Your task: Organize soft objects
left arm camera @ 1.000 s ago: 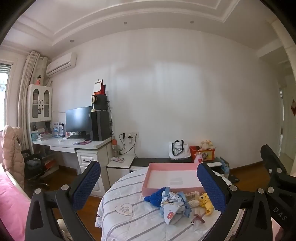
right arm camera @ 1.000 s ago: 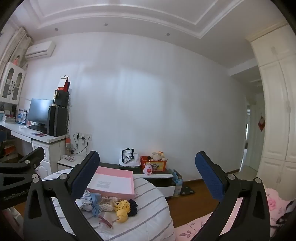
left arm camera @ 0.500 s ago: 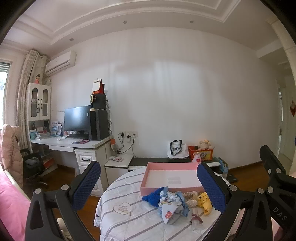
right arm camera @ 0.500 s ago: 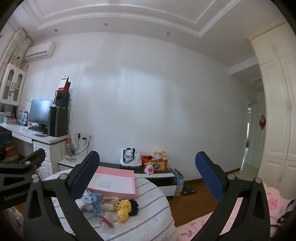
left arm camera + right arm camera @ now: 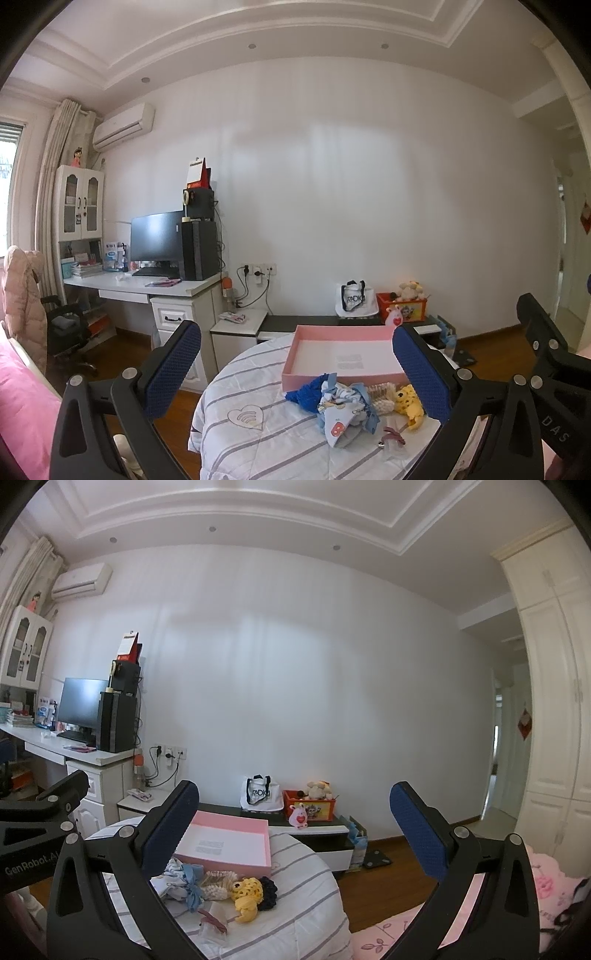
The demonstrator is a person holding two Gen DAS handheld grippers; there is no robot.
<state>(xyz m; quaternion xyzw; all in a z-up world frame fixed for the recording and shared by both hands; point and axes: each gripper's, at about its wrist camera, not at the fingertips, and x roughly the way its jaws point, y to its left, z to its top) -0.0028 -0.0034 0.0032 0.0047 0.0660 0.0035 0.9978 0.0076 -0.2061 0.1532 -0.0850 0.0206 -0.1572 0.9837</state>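
A white bedroom wall stands behind a round table with a white striped cloth (image 5: 258, 435), and one flat pink cardboard box (image 5: 343, 356) sits open on the cloth. Just in front of the box lies one small heap of soft things: one fuzzy blue knit piece (image 5: 308, 391), one pale printed cloth with blue trim (image 5: 341, 417), one cream knit piece (image 5: 382, 398) and one yellow knit toy (image 5: 408, 402). The left gripper (image 5: 295, 373) hangs above the table with its two blue padded fingers (image 5: 173, 369) spread wide and nothing between them. The right gripper (image 5: 293, 840) is spread wide too, and it holds nothing. The right view shows one black frilly hair band (image 5: 267, 893) touching the yellow toy, which the left view hides. The left view shows one white desk (image 5: 147, 286) with one black computer screen (image 5: 157, 236), and one pink coat on a chair (image 5: 20, 291) that the right view does not show.
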